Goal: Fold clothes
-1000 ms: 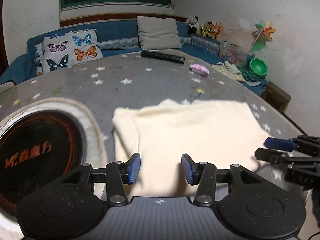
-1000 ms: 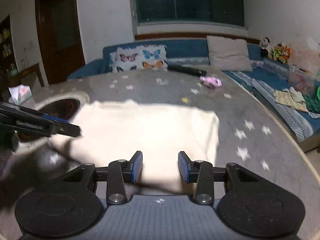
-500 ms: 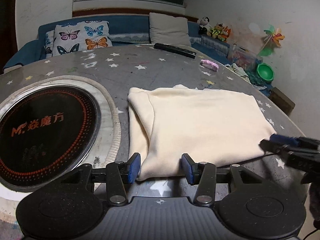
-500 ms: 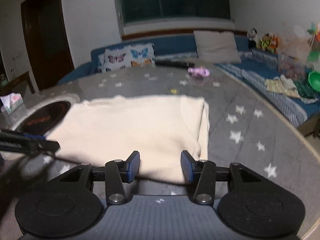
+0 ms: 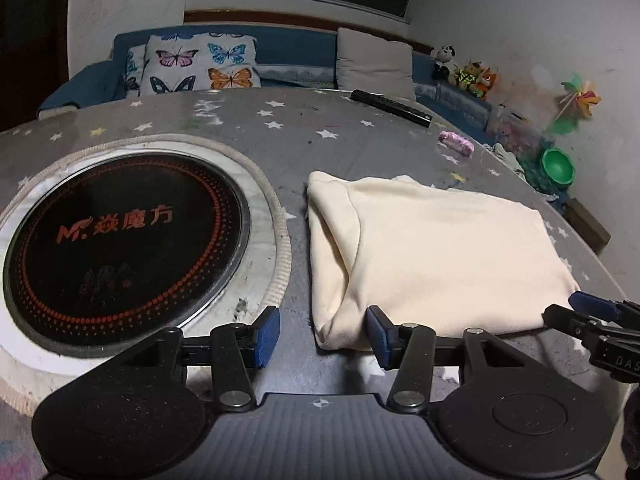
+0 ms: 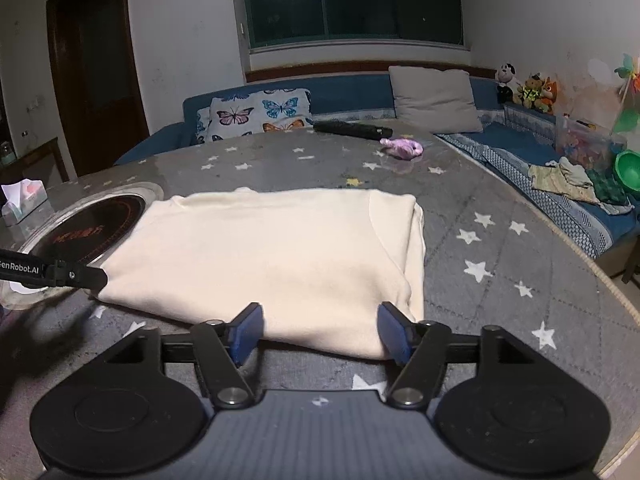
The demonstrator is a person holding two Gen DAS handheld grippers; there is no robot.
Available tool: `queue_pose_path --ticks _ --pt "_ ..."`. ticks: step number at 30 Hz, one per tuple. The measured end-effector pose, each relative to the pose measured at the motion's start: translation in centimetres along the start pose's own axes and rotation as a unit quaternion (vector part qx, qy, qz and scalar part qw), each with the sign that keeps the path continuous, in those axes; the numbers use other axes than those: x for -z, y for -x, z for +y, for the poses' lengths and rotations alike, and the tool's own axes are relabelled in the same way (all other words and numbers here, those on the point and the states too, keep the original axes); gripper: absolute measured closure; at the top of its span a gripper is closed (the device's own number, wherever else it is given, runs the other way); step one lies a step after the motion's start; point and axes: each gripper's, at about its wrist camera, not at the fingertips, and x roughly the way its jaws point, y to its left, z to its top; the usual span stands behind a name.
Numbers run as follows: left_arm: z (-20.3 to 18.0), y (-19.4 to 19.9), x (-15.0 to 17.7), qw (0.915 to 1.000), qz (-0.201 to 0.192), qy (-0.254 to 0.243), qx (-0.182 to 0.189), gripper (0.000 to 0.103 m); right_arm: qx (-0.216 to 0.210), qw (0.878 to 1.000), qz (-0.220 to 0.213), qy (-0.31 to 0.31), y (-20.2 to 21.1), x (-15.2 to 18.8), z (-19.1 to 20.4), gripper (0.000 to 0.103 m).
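Observation:
A cream garment lies folded into a flat rectangle on the grey star-patterned table. It also shows in the right wrist view. My left gripper is open at the garment's near left corner, its jaws either side of the fold edge and holding nothing. My right gripper is open at the garment's near right corner, the near hem between its jaws. Each gripper shows at the edge of the other's view, the right one and the left one.
A round black induction hob is set into the table to the left of the garment. A black remote and a small pink object lie at the far side. A tissue box stands far left. A blue sofa with cushions wraps behind and right.
Both grippers have drawn back from over the garment to its near edge. The garment now lies flat and still. Both stay open.

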Motion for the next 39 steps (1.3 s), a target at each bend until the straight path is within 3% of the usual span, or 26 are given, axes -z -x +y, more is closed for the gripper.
queue_pose_path --ticks 5,10,18,39 --pt "0.1 0.6 0.4 1.0 0.0 0.004 -0.001 0.044 -0.004 1.0 -0.011 0.005 0.9 -0.1 0.8 0.017" --pt "-0.2 1.5 1.1 0.9999 -0.009 -0.008 -0.002 0.023 0.0 1.0 -0.011 0.01 1.4 0.2 1.9 0.011" --pt "-0.5 3.2 2.2 0.999 -0.034 -0.028 -0.005 0.0 0.024 1.0 -0.008 0.015 2.1 0.7 3.1 0.0" --pt "-1.3 6.1 5.2 0.9948 -0.05 -0.083 -0.03 0.0 0.044 0.999 0.001 0.009 4.1 2.2 5.7 0.0"
